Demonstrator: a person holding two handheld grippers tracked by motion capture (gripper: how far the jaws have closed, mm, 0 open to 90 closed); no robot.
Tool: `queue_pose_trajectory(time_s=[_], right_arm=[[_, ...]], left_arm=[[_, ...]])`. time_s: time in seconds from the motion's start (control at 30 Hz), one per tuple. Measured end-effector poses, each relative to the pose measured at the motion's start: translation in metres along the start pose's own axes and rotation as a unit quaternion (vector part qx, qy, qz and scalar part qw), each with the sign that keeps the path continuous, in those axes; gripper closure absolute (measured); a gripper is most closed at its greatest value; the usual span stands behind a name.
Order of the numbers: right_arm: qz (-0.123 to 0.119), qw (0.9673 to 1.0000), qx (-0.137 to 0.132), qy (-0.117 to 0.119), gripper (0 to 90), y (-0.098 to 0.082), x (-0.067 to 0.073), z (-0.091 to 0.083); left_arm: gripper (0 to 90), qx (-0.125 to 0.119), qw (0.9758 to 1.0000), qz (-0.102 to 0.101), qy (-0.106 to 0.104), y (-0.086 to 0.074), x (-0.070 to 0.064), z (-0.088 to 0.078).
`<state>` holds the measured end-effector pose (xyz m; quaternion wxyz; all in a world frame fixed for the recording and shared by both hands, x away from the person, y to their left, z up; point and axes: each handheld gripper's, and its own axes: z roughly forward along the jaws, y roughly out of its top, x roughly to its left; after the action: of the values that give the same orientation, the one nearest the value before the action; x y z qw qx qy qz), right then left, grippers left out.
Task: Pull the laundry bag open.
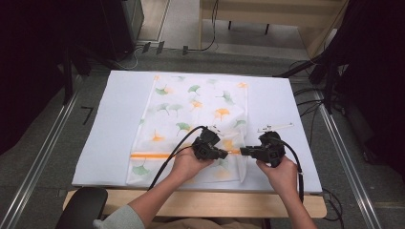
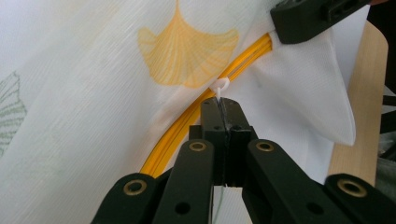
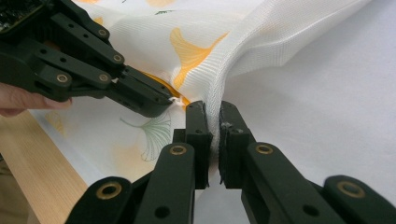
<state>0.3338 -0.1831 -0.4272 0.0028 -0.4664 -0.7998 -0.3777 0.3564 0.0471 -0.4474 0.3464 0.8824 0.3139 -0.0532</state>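
Between both claws, mesh bag [image 1: 191, 124], left claw [image 2: 222, 105] pinching zipper pull [image 2: 219, 85], right claw [image 3: 212, 116] clamping edge

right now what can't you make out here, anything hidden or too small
- Zipper slider, left gripper view: hidden behind the left gripper, shut on the white pull tab.
- Bag contents, high view: mesh cloth too blurred to see through.
- Bag's pinched edge, right gripper view: hidden inside the right gripper.
- Zipper's open or closed state, high view: too small.
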Motion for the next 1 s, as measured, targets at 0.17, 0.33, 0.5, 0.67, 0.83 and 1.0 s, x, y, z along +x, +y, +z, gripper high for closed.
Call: queue_pose_trajectory(time_s=[0.17, 0.33, 0.5, 0.67, 0.83, 1.0], right_arm=[[0.001, 1.0000, 0.003, 0.002, 85.9, 0.000, -0.002, 0.001], [0.004, 1.0000, 0.007, 0.005, 85.9, 0.000, -0.003, 0.002], [0.002, 0.9999, 0.008, 0.007, 85.9, 0.000, -0.003, 0.003], [0.003, 0.9999, 0.010, 0.006, 85.8, -0.001, -0.005, 0.004], [0.002, 0.9999, 0.009, 0.004, 85.8, -0.001, -0.005, 0.004], [0.002, 0.9999, 0.010, 0.005, 85.7, -0.001, -0.007, 0.003]], left_arm=[[90.0, -0.005, 0.9999, -0.004, -0.015, -0.003, 0.005, -0.008], [90.0, -0.007, 0.9996, -0.008, -0.027, -0.004, 0.008, -0.012], [90.0, -0.006, 0.9996, -0.003, -0.026, -0.006, 0.010, -0.015], [90.0, 0.000, 0.9998, 0.004, -0.017, -0.007, 0.013, -0.019], [90.0, 0.005, 0.9999, 0.004, -0.012, -0.010, 0.016, -0.022], [90.0, 0.007, 0.9999, 0.006, -0.006, -0.015, 0.018, -0.027]])
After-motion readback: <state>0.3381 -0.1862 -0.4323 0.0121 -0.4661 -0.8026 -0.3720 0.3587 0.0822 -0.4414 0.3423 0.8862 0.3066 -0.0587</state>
